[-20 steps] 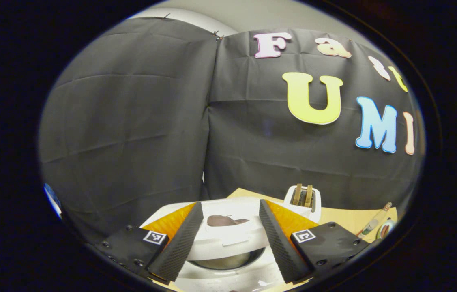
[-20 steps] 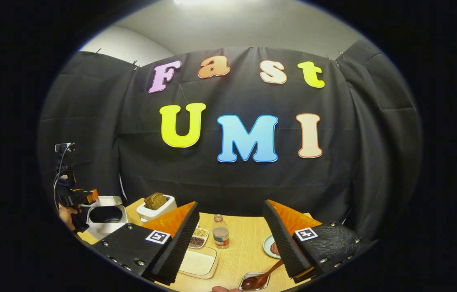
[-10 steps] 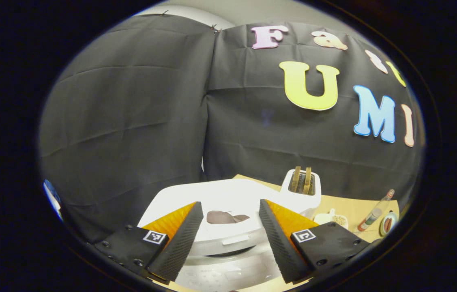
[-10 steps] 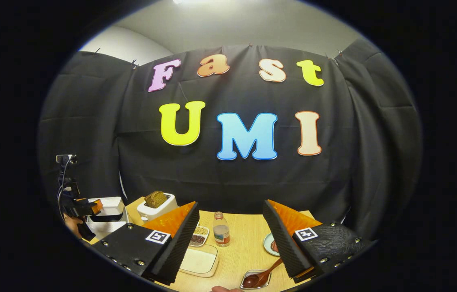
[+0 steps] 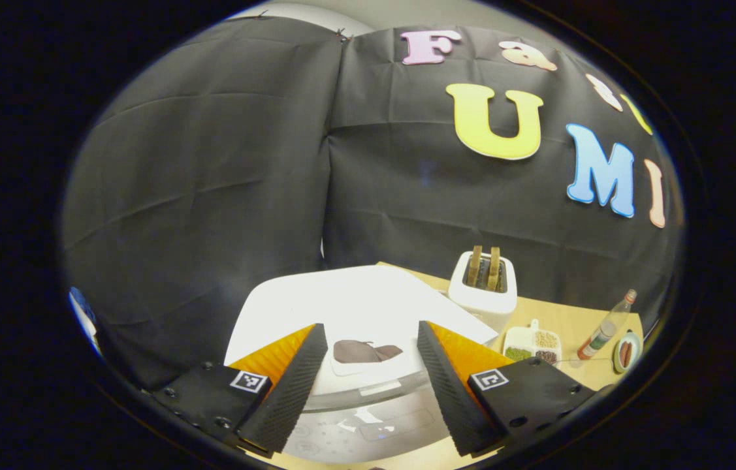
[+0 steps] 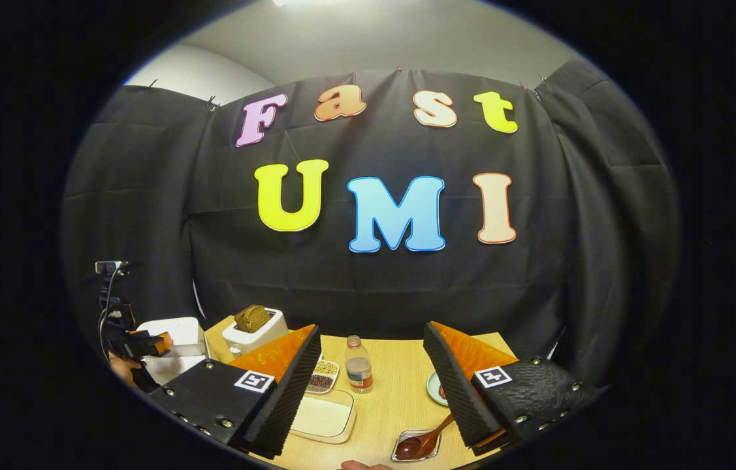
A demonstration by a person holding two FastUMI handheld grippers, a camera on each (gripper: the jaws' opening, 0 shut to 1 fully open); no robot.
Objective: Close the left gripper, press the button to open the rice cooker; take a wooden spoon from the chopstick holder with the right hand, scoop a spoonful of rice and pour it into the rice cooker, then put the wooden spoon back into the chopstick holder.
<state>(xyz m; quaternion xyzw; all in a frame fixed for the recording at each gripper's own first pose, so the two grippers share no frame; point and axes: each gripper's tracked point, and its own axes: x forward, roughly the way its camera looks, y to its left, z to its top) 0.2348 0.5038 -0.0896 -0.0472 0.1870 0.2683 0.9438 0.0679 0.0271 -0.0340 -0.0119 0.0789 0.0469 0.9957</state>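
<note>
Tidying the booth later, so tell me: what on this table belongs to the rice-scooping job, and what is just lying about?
Job:
rice cooker
wooden spoon
rice tray
left gripper
right gripper

Lying about:
toaster
bottle
divided dish
small plate

- A black cloth hangs as the back wall of the booth, creased and pinned along its top edge.
- More black cloth covers the left side, meeting the back panel at a vertical seam.
- Above the cloth a pale wall shows, lit by a bright lamp at the very top of the right gripper view.
- A light wooden table stands against the cloth.
</note>
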